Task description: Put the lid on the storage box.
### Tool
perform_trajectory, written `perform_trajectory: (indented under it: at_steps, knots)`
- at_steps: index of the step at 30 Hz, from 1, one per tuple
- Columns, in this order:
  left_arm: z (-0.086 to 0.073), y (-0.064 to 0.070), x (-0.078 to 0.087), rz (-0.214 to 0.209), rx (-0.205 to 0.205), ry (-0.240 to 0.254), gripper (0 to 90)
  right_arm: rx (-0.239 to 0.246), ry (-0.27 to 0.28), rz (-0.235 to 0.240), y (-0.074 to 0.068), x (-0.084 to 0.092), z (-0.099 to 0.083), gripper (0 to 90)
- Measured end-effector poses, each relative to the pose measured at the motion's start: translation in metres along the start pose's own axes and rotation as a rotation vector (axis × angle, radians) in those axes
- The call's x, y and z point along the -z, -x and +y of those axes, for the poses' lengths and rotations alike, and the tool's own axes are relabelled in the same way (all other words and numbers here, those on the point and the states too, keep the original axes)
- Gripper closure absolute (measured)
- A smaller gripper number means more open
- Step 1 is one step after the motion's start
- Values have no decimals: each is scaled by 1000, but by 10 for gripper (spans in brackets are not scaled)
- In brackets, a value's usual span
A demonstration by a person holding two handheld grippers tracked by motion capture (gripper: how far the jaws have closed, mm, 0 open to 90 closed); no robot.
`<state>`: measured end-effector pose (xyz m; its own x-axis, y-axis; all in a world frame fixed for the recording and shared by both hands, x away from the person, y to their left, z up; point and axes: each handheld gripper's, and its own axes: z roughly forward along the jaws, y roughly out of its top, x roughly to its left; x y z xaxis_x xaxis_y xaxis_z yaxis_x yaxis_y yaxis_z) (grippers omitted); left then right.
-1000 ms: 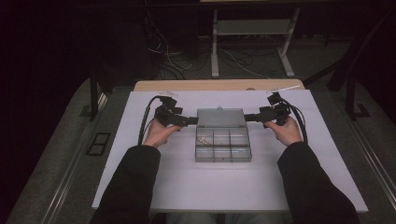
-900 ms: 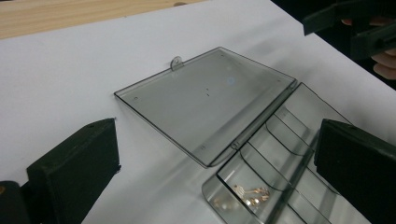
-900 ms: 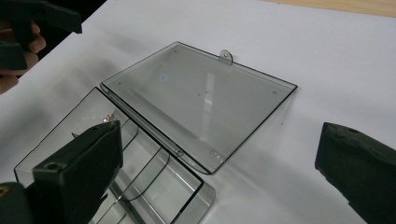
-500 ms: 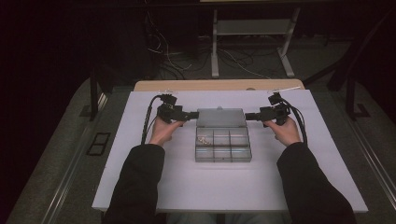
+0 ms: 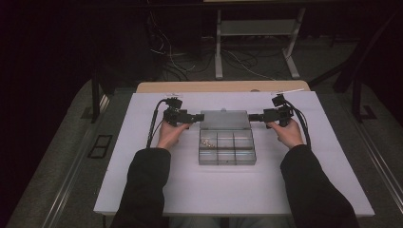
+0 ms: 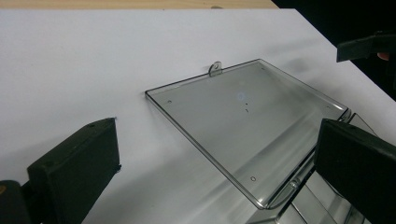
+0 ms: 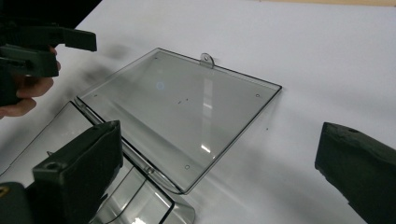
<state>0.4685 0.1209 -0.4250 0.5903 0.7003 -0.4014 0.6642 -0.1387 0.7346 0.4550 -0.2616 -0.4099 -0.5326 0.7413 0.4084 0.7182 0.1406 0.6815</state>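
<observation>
White table point(image 5: 157, 190), dim room beyond. Left gripper point(image 5: 196, 116) and right gripper point(image 5: 254, 117): jaws spread, empty, flanking the lid point(image 5: 224, 119), likely having laid it flat to bare the trays. Lid hinged back, resting on the table. Box point(image 5: 227, 148) mid-table: six compartments, small pale bits point(image 5: 206, 141) in the far left one; others look empty.

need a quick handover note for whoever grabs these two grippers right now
Left gripper: jaws open, holding nothing, at the left edge of the lid.
Right gripper: jaws open, holding nothing, at the lid's right edge.
The clear compartment box sits mid-table, its lid swung fully back and lying flat.
Small pale parts lie in the far-left compartment.
Done: box opened.
Left: probably handling the parts, or closing the lid.
</observation>
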Motion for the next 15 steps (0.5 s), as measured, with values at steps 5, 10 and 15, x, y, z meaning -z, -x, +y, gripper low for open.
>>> perform_trajectory:
  at_steps: [5, 10, 15]
  knots:
    - [-3, 1, -8, -11, 7, -8, 0, -9, -14, -5, 2, -4, -1, 6]
    - [-5, 1, -14, -20, 34, 4, 0, -8, -24, -10, 4, -9, -3, 6]
    - [-8, 0, -20, -34, 71, 8, 0, -7, -40, -7, 3, -16, -5, 6]
